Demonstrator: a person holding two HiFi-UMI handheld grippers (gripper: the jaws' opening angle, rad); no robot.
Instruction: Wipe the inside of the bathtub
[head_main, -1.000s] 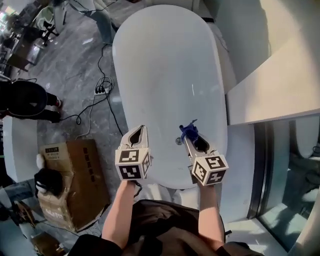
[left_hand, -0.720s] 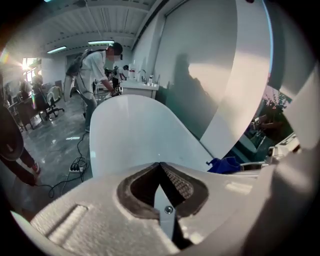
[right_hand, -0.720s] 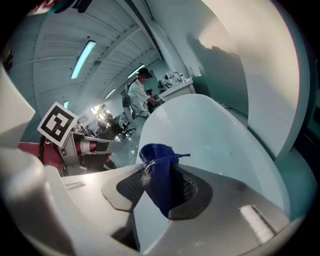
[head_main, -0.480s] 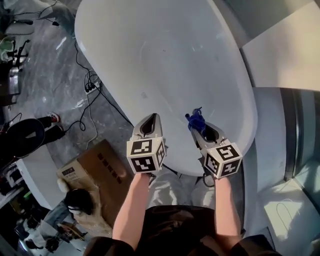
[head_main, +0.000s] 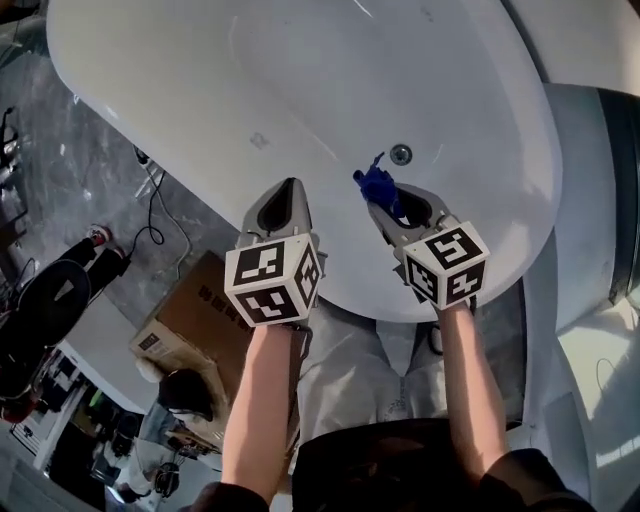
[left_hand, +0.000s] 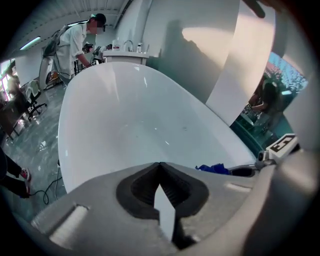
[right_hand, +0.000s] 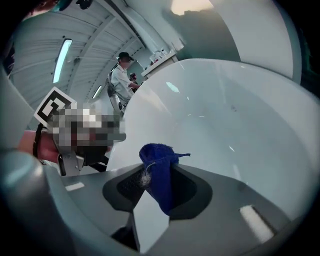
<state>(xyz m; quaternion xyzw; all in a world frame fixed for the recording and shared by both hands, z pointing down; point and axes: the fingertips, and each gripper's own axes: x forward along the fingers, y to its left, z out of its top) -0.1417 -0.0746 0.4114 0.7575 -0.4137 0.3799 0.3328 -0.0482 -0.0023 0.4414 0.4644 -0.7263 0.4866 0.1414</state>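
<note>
Right tongs (head_main: 376, 200) are clamped on a blue cloth (head_main: 377, 184), and the bunch pokes up past the tips. They're held over the near end of the bathtub (head_main: 300, 80), inside the rim and just short of the drain (head_main: 401, 154). I can't tell from here whether the cloth touches the tub. Left tongs (head_main: 289, 188) are closed tip to tip with nothing between them, hovering over the tub's near left rim, beside the right pair but apart from it. On the floor left of the tub there's a cardboard box (head_main: 190, 318) and a black cable (head_main: 150, 215). A person (left_hand: 75, 40) stands past the tub's far end.
</note>
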